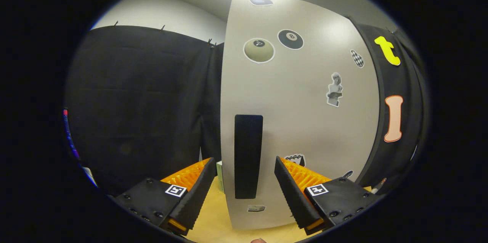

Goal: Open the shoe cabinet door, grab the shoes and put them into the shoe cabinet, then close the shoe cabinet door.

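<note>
Facing the shoe cabinet door (301, 121), the claw (242, 189) sits in the lower middle of the frame with its two fingers spread wide apart and nothing gripped between them. The left finger (194, 193) and the right finger (291, 193) each show a black ribbed pad on the inner side, an orange ribbed part behind, and a black block carrying a small square marker.

The door is a pale grey panel filling the centre and right of the frame, seen almost head-on, with its left edge running down just right of the left finger. A tall, narrow black handle (248, 156) stands upright near that edge, in the lower centre, directly ahead of the gap between the fingers. The fingers flank it on either side without touching it; whether the handle is raised or recessed cannot be told.

Stickers dot the door: a beige ball sticker (259, 50) and a black eight-ball sticker (290, 39) in the upper centre, a checkered oval (357, 58) toward the upper right, and a bust figure sticker (334, 89) right of centre.

A light wooden tabletop (213, 224) shows at the bottom, under and between the fingers. Black cloth hangs across the left half of the frame and along the right edge of the door.
</note>
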A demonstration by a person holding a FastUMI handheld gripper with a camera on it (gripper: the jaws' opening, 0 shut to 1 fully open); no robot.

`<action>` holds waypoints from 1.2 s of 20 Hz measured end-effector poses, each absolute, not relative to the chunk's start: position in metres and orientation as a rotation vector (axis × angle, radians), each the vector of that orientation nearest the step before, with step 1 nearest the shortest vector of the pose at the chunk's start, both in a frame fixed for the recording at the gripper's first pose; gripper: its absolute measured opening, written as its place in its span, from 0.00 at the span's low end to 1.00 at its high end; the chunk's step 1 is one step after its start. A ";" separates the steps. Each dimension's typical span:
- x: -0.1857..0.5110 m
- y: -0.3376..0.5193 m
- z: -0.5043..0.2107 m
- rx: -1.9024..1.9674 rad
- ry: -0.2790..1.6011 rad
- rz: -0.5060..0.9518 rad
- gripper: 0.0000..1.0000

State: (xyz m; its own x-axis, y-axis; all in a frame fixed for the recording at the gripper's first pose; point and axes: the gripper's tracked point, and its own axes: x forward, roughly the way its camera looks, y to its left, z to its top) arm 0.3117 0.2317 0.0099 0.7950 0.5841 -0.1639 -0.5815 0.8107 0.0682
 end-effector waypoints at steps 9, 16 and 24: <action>0.311 0.214 0.011 0.075 0.175 0.505 0.98; 0.278 0.103 0.030 0.081 0.126 0.362 0.98; 0.223 -0.031 0.047 0.026 0.053 0.155 0.97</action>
State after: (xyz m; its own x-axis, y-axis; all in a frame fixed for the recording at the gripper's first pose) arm 0.2234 -0.0312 0.0474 0.9866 0.1553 -0.0503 -0.1539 0.9876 0.0296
